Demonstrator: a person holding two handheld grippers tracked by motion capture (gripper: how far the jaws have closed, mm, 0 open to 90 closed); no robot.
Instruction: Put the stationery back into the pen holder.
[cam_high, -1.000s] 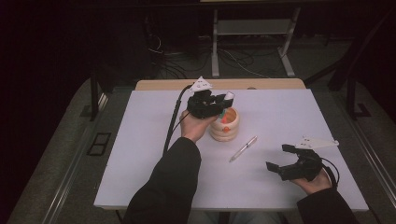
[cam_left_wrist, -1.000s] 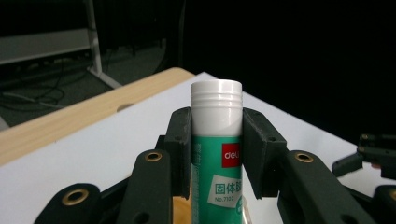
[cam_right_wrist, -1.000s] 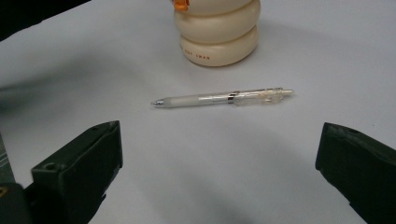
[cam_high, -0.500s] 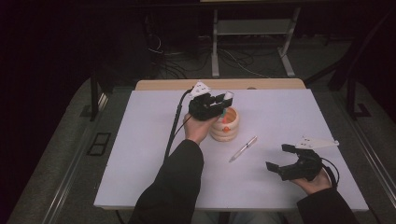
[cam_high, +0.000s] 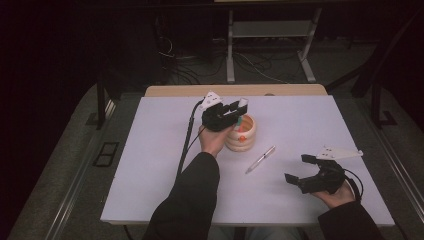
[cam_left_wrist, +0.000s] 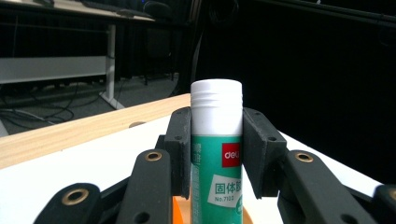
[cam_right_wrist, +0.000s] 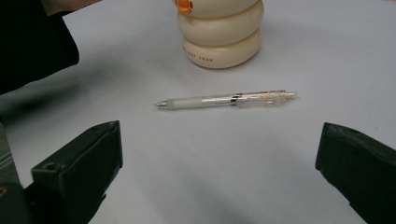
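A dark room with cables and a metal frame on the floor lies beyond a white worktop (cam_high: 150, 165) that has a strip of bare wood along its far edge. Two dark-sleeved forearms come in over the near edge.

The left gripper (cam_high: 231, 114) hangs over the middle of the worktop, toward the far edge, directly above a cream ringed holder (cam_high: 241, 135). The holder stands upright, with something orange inside it. The left gripper view shows the jaws clamped on both sides of a glue stick (cam_left_wrist: 217, 154), green-labelled with a white cap, upright between the pads and with its lower end at the holder's orange inside.

The right gripper (cam_high: 300, 170) rests near the near right corner, well apart from the holder, its jaws spread wide with nothing between them.

A clear pen (cam_high: 260, 159) lies flat on the worktop between the holder and the right gripper, near the holder but not touching it; in the right gripper view it lies crosswise ahead of the open jaws.
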